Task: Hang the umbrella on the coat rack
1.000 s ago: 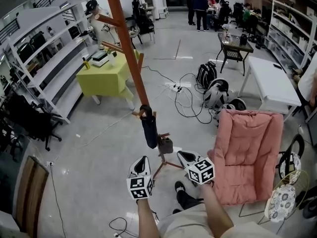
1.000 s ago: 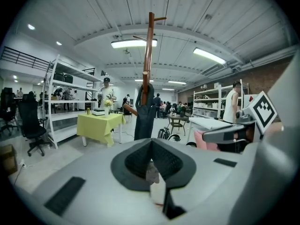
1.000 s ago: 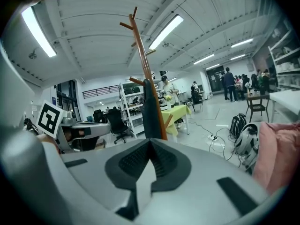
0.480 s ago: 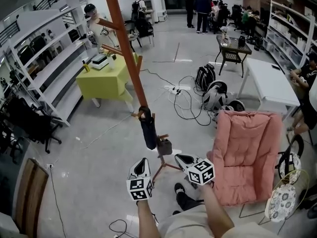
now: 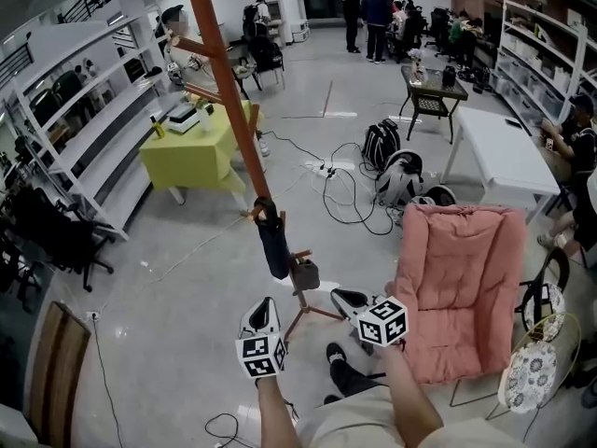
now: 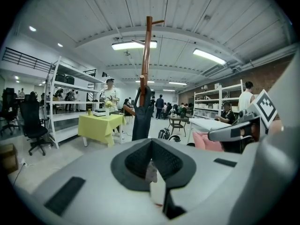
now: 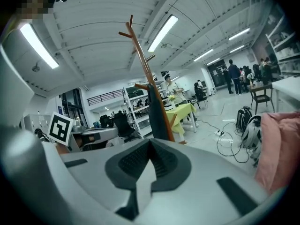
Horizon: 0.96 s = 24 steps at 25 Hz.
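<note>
Hanging from a low peg of the rack (image 5: 231,110), the dark umbrella (image 5: 273,247) was folded and pointed down, close beside the orange-brown pole and clear of the floor. A small dark box sat on the rack's foot just below and to the right of it.

Both grippers were held near the person's body, below the umbrella and apart from it. The left gripper (image 5: 264,307) had its fingers clenched with nothing between them. The right gripper (image 5: 346,299) had its fingers clenched and empty too. Both gripper views looked past the closed fingers to the umbrella on the pole ahead.

A pink chair (image 5: 462,278) stood to the right of the rack's foot. A yellow worktop (image 5: 191,152) stood behind the pole, with white shelves along the wall at left.
</note>
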Motion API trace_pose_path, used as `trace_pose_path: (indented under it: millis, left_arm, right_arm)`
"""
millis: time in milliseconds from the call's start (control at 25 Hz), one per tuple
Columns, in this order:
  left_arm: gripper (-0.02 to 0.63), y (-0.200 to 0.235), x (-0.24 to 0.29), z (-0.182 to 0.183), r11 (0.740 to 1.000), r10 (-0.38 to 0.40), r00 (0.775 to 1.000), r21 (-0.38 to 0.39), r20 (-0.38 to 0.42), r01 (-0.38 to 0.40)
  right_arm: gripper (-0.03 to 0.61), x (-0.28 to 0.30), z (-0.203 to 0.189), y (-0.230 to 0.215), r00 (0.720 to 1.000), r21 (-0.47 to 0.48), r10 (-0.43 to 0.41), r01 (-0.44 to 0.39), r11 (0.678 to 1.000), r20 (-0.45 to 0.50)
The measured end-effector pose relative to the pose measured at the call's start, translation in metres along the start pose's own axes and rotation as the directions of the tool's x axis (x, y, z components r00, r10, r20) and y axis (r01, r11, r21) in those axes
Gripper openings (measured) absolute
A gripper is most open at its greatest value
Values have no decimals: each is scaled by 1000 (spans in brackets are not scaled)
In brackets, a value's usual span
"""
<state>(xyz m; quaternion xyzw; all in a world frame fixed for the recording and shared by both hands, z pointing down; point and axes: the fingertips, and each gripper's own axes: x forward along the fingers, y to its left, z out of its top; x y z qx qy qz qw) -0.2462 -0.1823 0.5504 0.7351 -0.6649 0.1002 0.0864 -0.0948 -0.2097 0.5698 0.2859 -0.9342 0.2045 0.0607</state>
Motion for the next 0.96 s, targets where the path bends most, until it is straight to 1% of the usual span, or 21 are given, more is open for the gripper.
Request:
trace_pose_path:
  millis: [680,960]
  left_arm:
    - [6,-10,-18,-6,1000,8,1000,-7,-8,-8]
    - [6,-16,-26,-9,1000,5,1000,-16,-18,-6]
  right_arm:
    - [4,-18,-13,7,1000,-24,-29,29,999,-2]
    - [3,-26,-18,10,999,-13,-38,38,999,-3]
